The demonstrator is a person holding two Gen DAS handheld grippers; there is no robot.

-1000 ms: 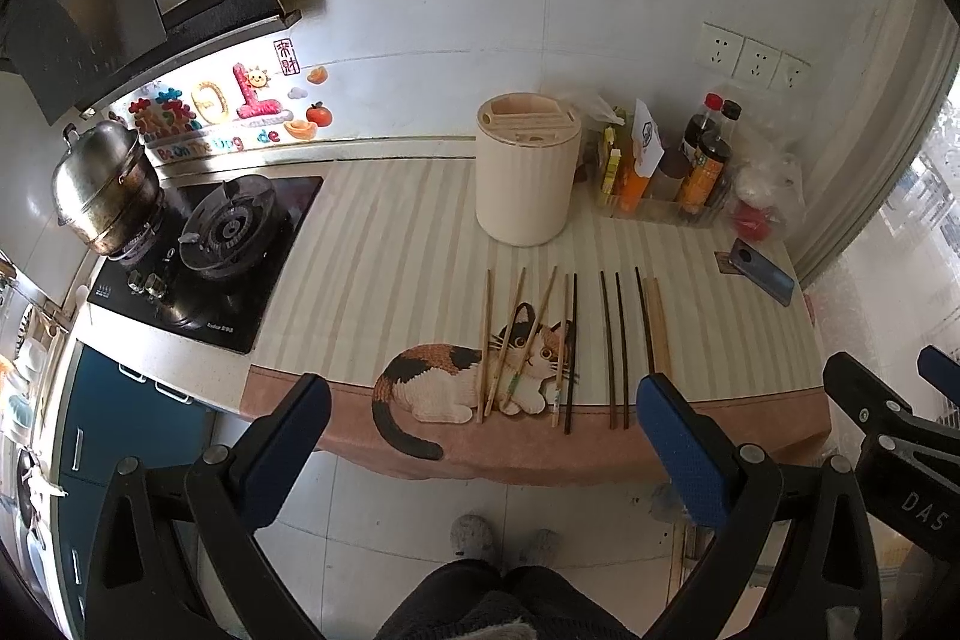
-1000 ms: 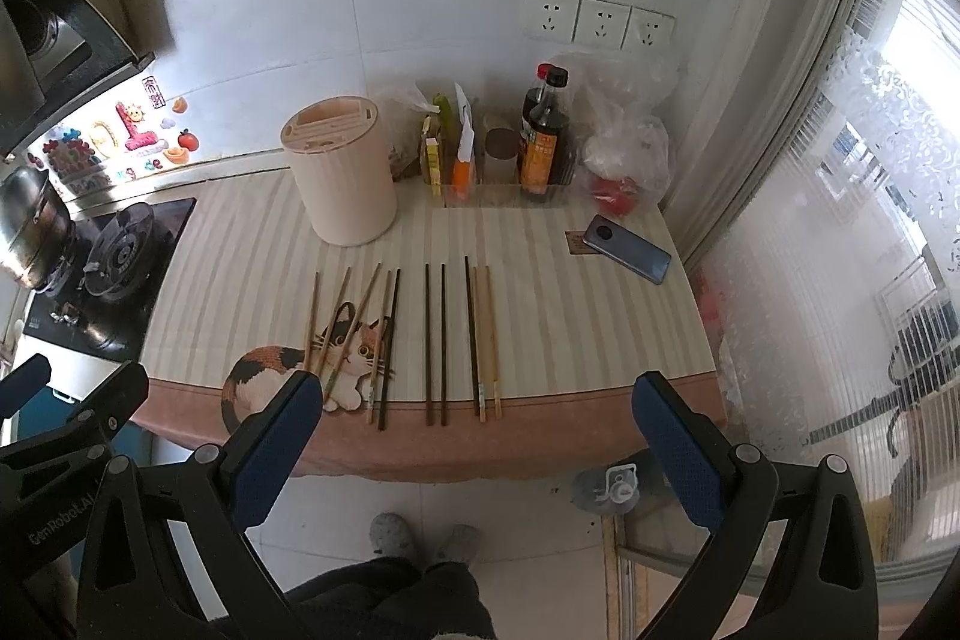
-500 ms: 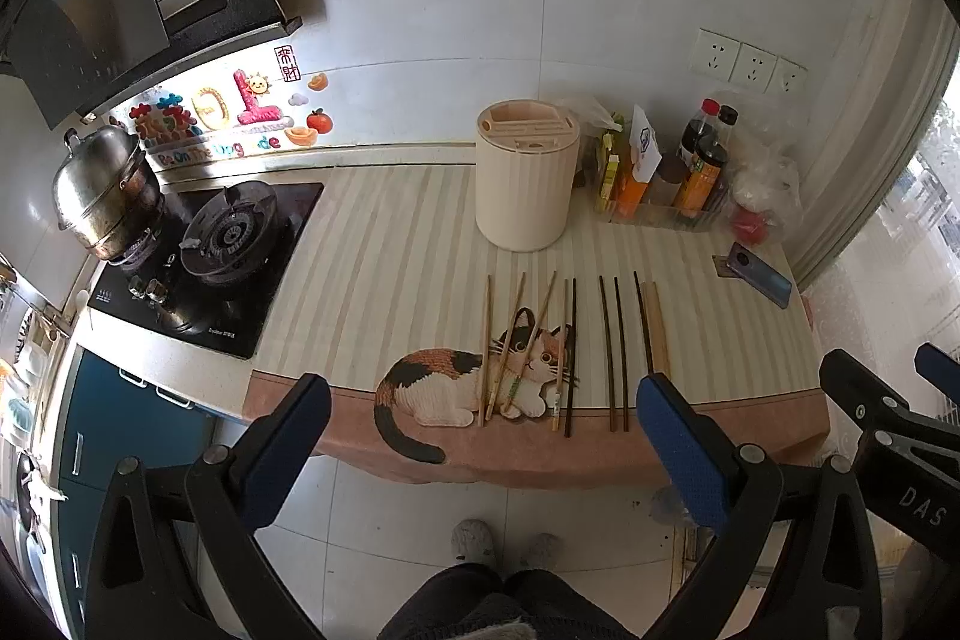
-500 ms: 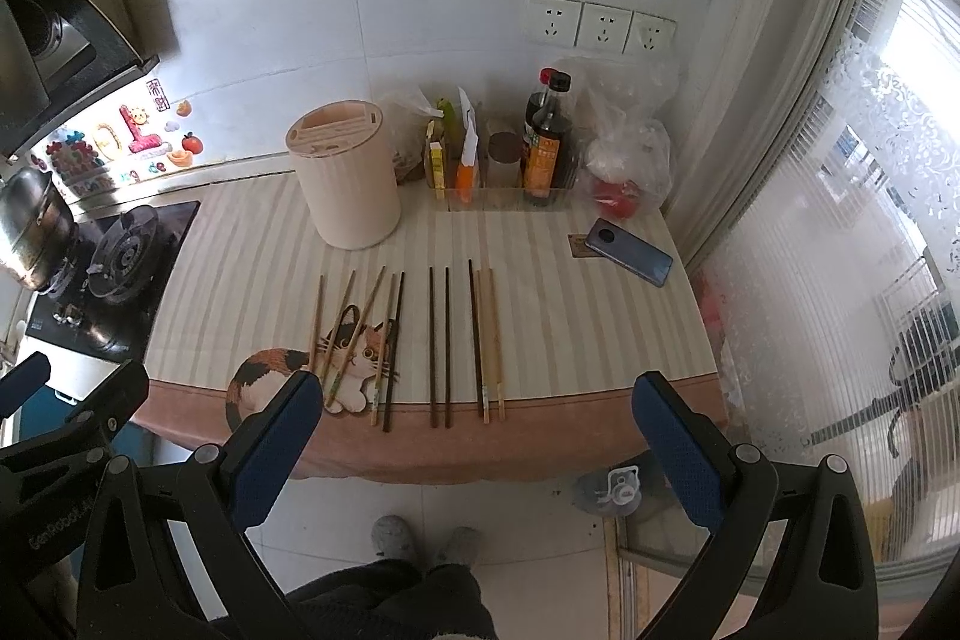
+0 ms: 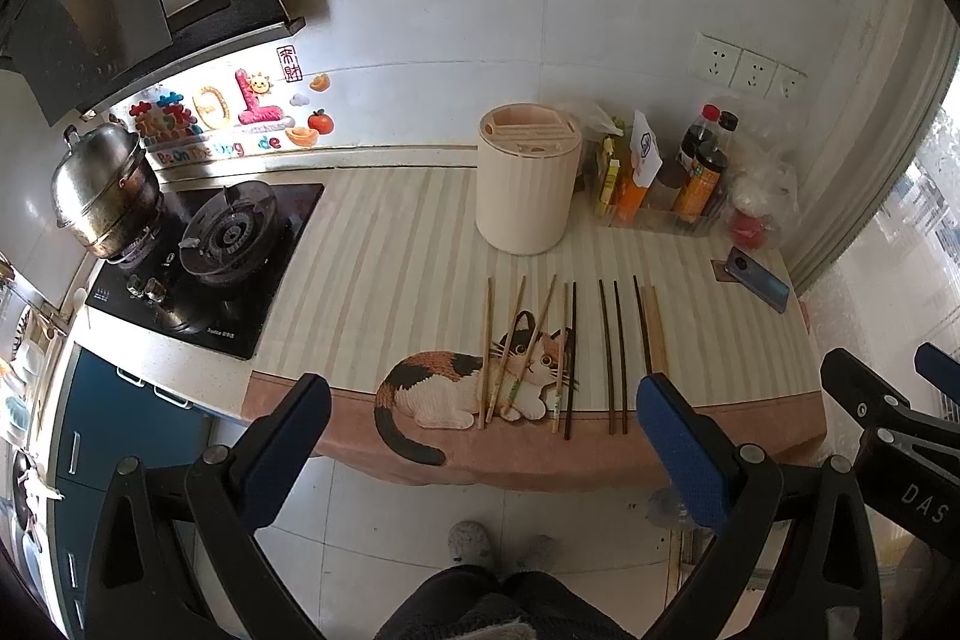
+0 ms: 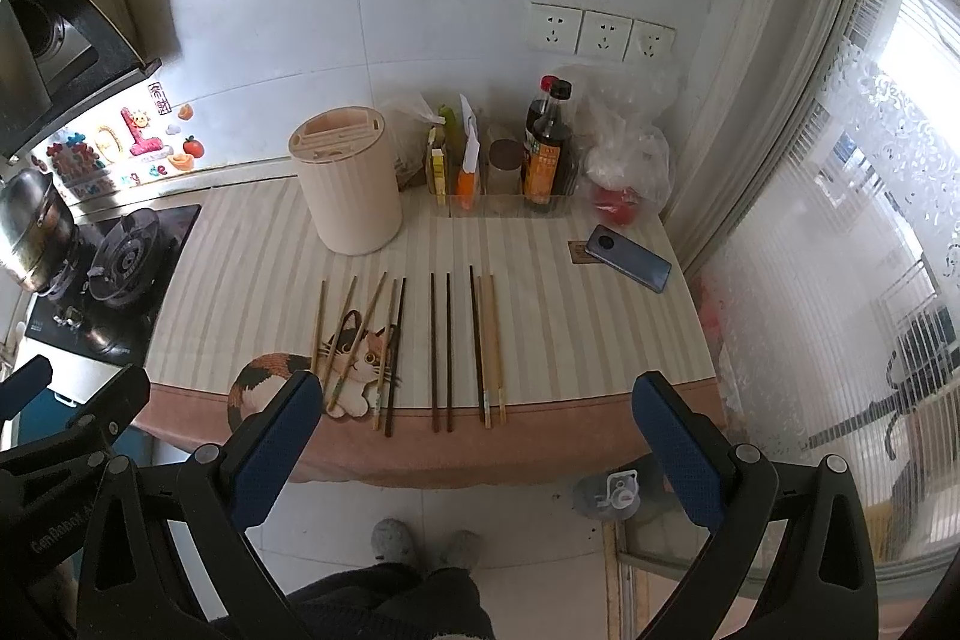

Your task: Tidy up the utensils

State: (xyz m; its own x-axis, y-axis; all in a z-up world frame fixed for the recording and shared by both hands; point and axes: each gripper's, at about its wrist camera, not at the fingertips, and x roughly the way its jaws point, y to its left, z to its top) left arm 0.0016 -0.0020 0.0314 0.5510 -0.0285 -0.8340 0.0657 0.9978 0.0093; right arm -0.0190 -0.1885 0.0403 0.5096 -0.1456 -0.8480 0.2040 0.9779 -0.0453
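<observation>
Both the left gripper [image 5: 480, 451] and right gripper [image 6: 474, 448] are hanging spread and empty. The chopsticks [image 6: 441, 349] are lying at twelve o'clock, before the holder [image 6: 348, 187]. Crossed sticks are risking a double pickup.

Both views sit slightly farther back from the chopsticks [image 5: 558, 352] than before.

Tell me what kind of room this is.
Most likely a home kitchen: a gas hob with a steel pot beside it, sauce bottles against the tiled wall, and chopsticks laid out on the counter.
</observation>
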